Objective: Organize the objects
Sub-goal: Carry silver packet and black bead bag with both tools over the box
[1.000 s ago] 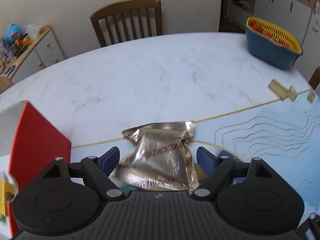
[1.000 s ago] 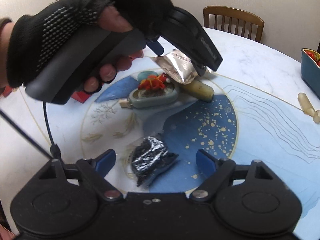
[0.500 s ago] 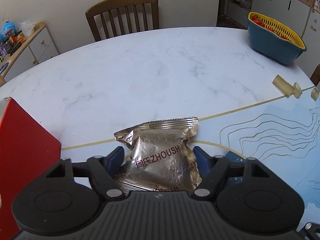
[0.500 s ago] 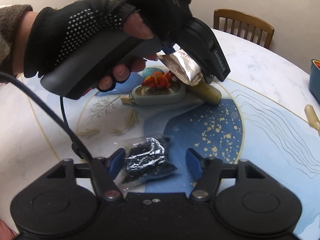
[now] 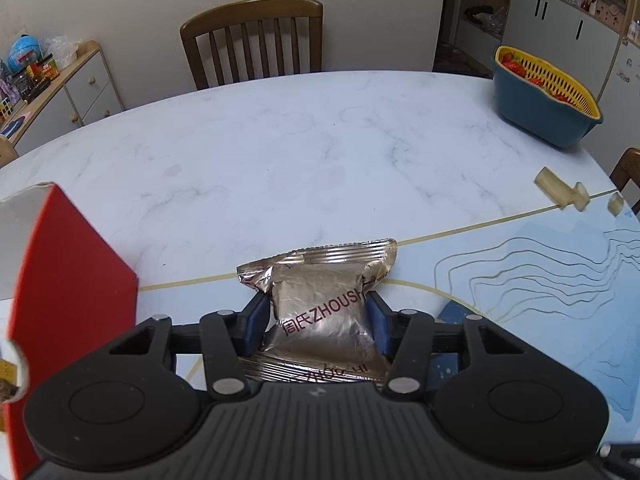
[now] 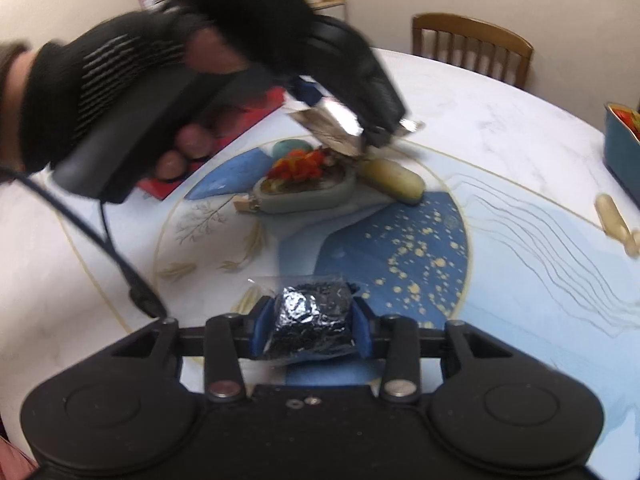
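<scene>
A silver foil snack packet (image 5: 320,292) printed ZHOUSH lies on the table mat between the blue pads of my left gripper (image 5: 316,306). Its jaws are closing and the pads press the packet's sides in. In the right wrist view a gloved hand (image 6: 120,92) holds that gripper, blurred, with the foil packet (image 6: 332,124) in its jaws above a grey dish. A clear bag of dark, shiny contents (image 6: 312,300) sits between the pads of my right gripper (image 6: 310,320). Those jaws are closing too, with both pads against the bag.
A red box (image 5: 68,280) stands close on the left. A blue basket with a yellow strainer of strawberries (image 5: 544,108) sits far right, with cream pieces (image 5: 560,192) near it. A grey dish of orange food (image 6: 304,192) and a pale cylinder (image 6: 394,180) lie mid-mat.
Both grippers' jaws have narrowed from wide apart onto their packets. The foil packet is now pinched narrower. The left hand looks blurred in the right wrist view.
</scene>
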The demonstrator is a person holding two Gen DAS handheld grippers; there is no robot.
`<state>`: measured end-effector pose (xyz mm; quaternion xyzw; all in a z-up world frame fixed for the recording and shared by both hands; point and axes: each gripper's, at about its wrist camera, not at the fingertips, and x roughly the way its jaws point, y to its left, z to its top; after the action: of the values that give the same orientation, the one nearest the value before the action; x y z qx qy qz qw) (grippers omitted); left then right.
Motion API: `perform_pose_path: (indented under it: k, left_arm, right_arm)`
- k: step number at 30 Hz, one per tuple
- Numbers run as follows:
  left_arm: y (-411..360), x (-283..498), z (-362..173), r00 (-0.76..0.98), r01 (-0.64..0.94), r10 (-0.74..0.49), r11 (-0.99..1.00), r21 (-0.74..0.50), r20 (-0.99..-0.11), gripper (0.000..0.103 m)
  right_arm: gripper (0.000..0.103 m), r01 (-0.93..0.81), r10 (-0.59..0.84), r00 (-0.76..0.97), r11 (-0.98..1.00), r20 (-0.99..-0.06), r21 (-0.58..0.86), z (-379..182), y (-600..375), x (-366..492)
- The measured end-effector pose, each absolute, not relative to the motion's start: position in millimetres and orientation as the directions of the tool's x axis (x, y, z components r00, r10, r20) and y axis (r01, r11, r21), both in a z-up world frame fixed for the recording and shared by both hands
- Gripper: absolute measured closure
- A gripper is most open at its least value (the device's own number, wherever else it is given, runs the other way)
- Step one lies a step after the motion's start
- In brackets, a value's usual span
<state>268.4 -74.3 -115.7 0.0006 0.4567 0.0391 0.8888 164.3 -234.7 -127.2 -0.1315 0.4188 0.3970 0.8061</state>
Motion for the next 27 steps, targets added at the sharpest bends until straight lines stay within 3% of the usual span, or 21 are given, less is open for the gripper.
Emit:
perform_pose_path:
  k: [13,27]
  left_arm:
    - [-51.3,212.7,-62.1,0.619,-0.065,0.038,0.998,-0.002,-0.784,0.052]
    - [14.7,141.5,-6.8,0.667,-0.105,0.038,0.994,-0.043,-0.744,0.052]
  right_arm:
    - [0.063,-0.651,0.535,0.411,0.739,-0.738,0.173,-76.4,-251.1,164.9]
    - [0.063,-0.664,0.582,0.457,0.726,-0.673,0.177,-20.0,-208.2,148.2]
